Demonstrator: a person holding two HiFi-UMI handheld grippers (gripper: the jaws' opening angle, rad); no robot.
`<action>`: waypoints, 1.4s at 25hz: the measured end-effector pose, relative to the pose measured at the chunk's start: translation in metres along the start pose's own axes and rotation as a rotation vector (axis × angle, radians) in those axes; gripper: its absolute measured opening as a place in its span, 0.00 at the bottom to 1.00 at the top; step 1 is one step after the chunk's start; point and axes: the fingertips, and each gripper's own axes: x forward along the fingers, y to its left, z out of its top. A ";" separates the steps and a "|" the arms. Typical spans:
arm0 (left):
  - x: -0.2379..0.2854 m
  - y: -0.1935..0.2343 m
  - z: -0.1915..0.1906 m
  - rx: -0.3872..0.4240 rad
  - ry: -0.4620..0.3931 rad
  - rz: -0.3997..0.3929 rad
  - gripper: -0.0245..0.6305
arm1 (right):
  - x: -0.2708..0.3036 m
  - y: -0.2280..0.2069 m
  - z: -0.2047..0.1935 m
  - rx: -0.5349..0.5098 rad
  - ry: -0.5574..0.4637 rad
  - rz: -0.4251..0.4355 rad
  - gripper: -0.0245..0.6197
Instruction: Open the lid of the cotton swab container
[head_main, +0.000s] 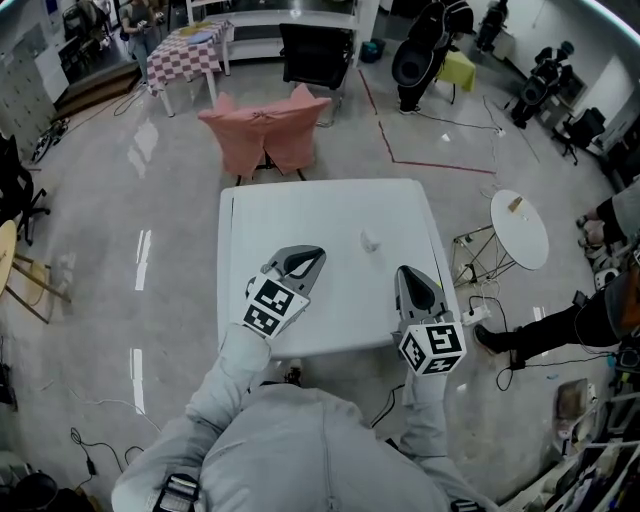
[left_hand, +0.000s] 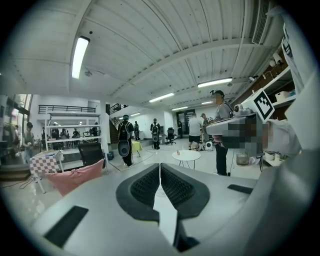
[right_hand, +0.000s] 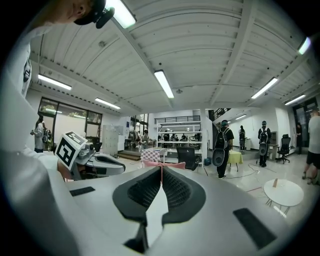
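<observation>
Swab container (head_main: 369, 240), seemingly, ahead between left claw (head_main: 312, 256), right claw (head_main: 408, 275).

The cotton swab container (head_main: 369, 240), if that small thing is it, stands on the desk (head_main: 320, 210), right of centre. The left claw (head_main: 316, 253) hovers nearer and leftward, the right claw (head_main: 406, 271) just before it.

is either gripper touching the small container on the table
No, the small container sits untouched, apart from both the left gripper and the right gripper.
</observation>
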 end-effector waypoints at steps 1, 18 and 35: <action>0.003 0.007 -0.002 -0.004 0.003 -0.001 0.07 | 0.007 -0.001 -0.001 0.010 0.003 0.002 0.10; 0.071 0.051 -0.021 -0.069 0.068 -0.005 0.07 | 0.091 -0.048 -0.022 0.001 0.095 0.055 0.10; 0.148 0.015 -0.078 -0.156 0.193 0.041 0.07 | 0.121 -0.127 -0.124 0.044 0.242 0.139 0.10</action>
